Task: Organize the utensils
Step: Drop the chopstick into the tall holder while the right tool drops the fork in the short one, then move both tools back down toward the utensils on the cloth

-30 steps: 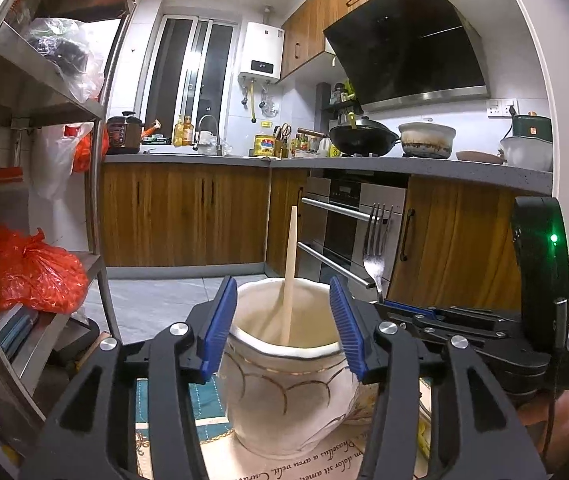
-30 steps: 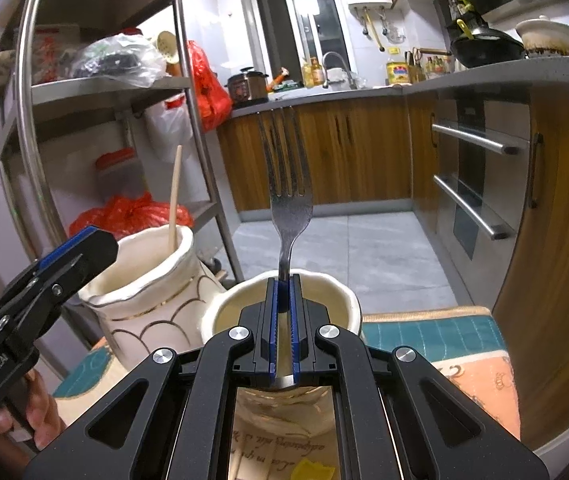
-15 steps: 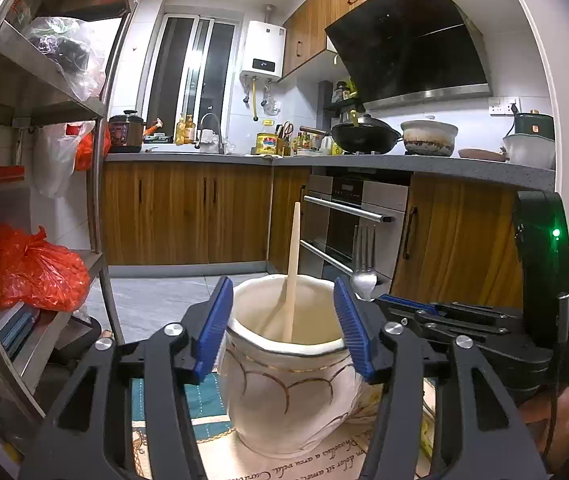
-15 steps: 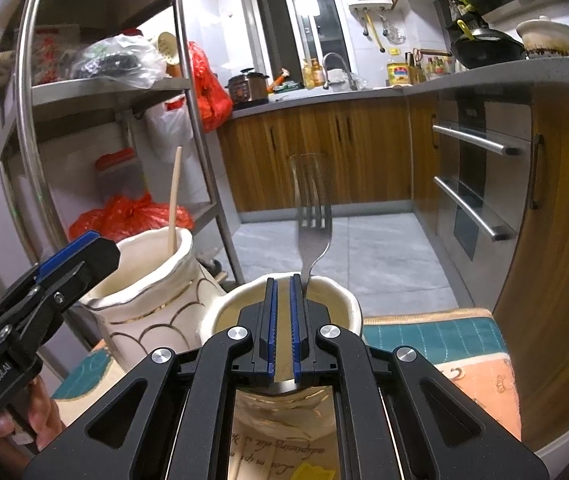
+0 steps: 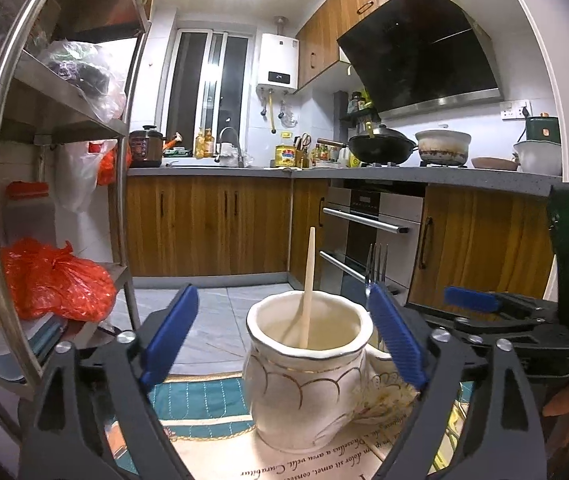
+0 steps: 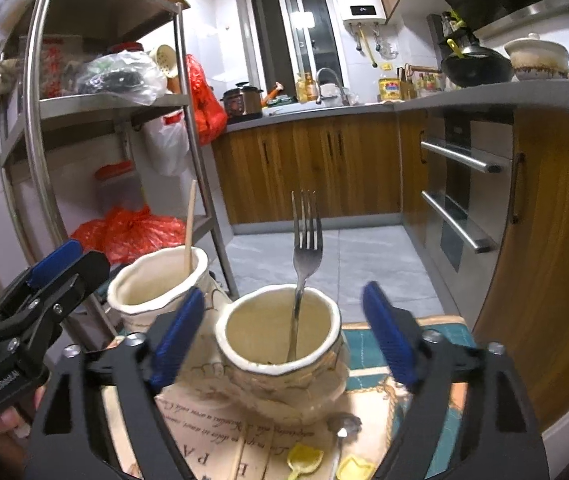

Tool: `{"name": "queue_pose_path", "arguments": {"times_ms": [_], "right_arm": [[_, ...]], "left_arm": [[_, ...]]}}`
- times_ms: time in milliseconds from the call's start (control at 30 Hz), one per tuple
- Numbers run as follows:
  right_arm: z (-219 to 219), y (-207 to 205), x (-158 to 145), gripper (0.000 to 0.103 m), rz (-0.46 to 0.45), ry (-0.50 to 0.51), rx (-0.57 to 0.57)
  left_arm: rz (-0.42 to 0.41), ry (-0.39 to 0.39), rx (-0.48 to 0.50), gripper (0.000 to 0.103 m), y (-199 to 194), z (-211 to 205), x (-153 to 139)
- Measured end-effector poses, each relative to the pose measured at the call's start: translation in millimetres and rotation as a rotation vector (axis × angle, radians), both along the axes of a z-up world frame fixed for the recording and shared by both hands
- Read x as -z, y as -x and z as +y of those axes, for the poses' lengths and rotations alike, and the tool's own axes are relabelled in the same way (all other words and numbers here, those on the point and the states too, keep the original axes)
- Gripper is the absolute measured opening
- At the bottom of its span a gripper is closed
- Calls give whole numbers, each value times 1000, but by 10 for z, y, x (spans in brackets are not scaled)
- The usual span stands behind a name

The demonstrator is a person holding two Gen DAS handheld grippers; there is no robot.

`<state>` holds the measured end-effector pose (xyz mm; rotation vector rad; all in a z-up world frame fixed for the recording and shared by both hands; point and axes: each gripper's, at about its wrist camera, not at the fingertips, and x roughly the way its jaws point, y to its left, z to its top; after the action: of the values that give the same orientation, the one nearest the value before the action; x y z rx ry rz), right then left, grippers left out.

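Note:
Two cream ceramic jars stand on a printed mat. The left jar (image 5: 304, 376) holds a wooden chopstick (image 5: 307, 288) and also shows in the right wrist view (image 6: 156, 288). The right jar (image 6: 280, 344) holds a metal fork (image 6: 304, 256) standing tines up; the fork also shows in the left wrist view (image 5: 376, 268). My left gripper (image 5: 280, 336) is open and empty, its fingers either side of the left jar. My right gripper (image 6: 284, 336) is open and empty, its fingers either side of the right jar.
The mat (image 6: 368, 368) covers a small table. A steel shelf rack (image 6: 188, 128) with red bags stands close on the left. Small yellow pieces (image 6: 304, 460) and a metal utensil end (image 6: 344, 426) lie on the mat near me. Wooden cabinets (image 6: 544, 240) stand on the right.
My right gripper opened and let go of the fork, which dropped into the right jar and now leans there. My left gripper opened wider around the left jar.

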<state>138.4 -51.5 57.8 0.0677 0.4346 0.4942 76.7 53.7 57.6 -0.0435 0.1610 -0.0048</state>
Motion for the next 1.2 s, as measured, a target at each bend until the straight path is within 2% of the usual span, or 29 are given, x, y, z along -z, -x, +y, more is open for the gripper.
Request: {"name": "queue_pose_path", "arguments": {"times_ms": [33,67,233,333,467,767,833,1067,1200], "right_arm": [[-23,37,-27,94,-5,4,3],[-50,67,-53,95,-11,5,7],[-185,225,-166,98,-35,17,58],[-278,301,-191,98,-33,26,76],[-463,398,-205,98,1,31,90],[-950,625,13,98,82,29,157],[-1023,676,100,98,105,35,159],[-1035,762,308,98,157,80,147],[-1009,758,365,98,173,110,145]], "left_arm": [[-5,1,-6,97,27,-13,-25],[-10,1,-12,98,53,-25,-52],[5,36,2,98,181,-60,-205],[18,29,-2,98,276,-92,-262],[77,39,-8,98,387,-106,-257],[204,12,-1,98,533,-262,32],[229,28,13,98,534,-282,87],[314,50,42,98,466,-357,262],[395,54,52,97,382,-424,406]]}}
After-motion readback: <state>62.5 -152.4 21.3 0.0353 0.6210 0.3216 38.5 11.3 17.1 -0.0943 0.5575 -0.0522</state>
